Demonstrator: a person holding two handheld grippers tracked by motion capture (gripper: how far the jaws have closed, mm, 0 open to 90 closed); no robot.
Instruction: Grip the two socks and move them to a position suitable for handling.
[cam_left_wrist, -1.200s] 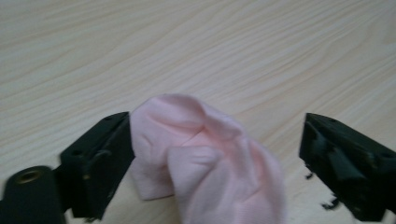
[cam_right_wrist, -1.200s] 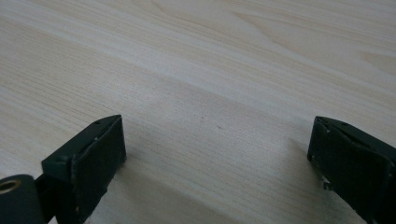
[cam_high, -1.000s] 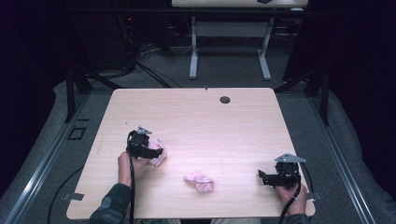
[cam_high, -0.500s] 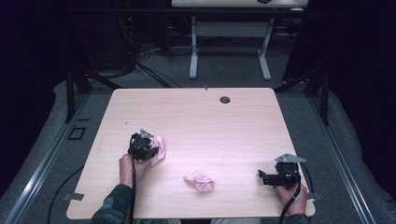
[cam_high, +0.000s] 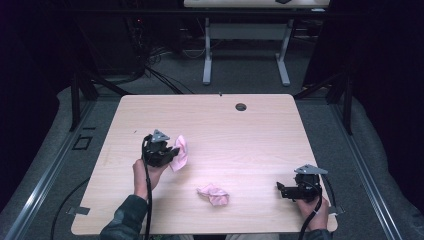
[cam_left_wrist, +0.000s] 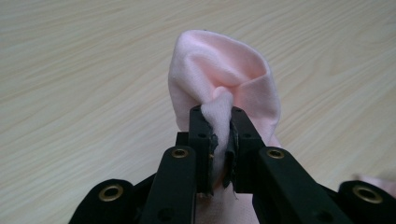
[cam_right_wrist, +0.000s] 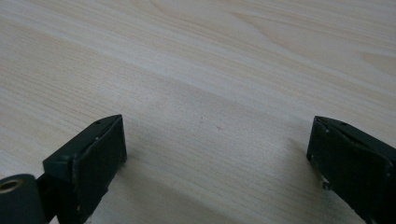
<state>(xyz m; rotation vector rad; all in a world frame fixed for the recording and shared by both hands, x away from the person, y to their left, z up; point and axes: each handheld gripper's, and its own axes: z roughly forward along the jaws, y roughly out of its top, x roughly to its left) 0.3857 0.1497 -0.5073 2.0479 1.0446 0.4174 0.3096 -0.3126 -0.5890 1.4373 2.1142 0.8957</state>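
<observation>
Pinching a fold of pink cloth (cam_left_wrist: 224, 79) between its jaws, our left hand-held gripper (cam_left_wrist: 223, 140) stands closed tight on the fabric. In the left gripper view we see the cloth bunch up just past the jaw tips into a rounded hood, with a narrow strip of it squeezed flat between the two black jaws and more fabric trailing back beneath them. From the high view, that same left hand-held gripper (cam_high: 172, 152) sits over the near left part of the bench (cam_high: 250, 130), our left hand (cam_high: 145, 172) gripping it from behind, and the pink cloth (cam_high: 180, 152) hangs off its front, to its right side.

Our right hand-held gripper (cam_right_wrist: 217, 154) has its jaws spread wide with nothing between them; in the right gripper view we see bare pale wood grain ahead of it and between the two jaws. In the high view the right hand-held gripper (cam_high: 282, 189) rests low near the bench's near right corner, held by our right hand (cam_high: 315, 210), pointing toward the left one.

A second crumpled pink cloth (cam_high: 214, 194) lies on the bench between the two hand-held grippers, apart from both and nearer the front edge than the left one.
</observation>
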